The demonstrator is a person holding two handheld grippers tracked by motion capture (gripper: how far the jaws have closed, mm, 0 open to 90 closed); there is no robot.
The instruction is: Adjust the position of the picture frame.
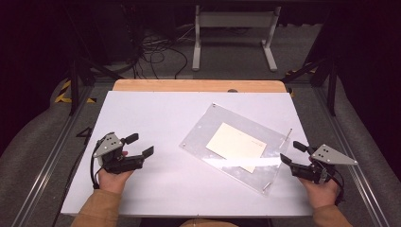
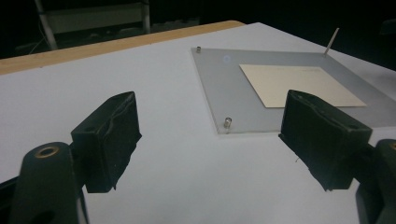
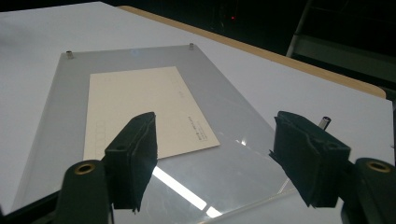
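Holding both grippers low over the white table (image 1: 156,184), we see nothing between either pair of jaws. Our right gripper (image 1: 289,152) has its jaws spread, aimed at the near right edge of the clear plastic frame (image 1: 222,116); in the right gripper view that edge lies just beyond the pads, not touched. Our left gripper (image 1: 140,144) is spread too, resting well apart from the frame on bare table, pointing toward it.

Frame lies flat, turned at an angle, right of table centre. Cream card (image 1: 236,144) sits under or inside the clear sheet, roughly in the middle. Small metal posts at the corners; one post (image 2: 227,123) shows at the near corner in the left gripper view. A thin pin (image 1: 289,133) stands up at the far right corner.

Step in hand, as we judge it: the approach, before any grip. Next move likely calls for the right jaws to close on the frame's edge, level and thin, while the left moves in to steady the opposite side.
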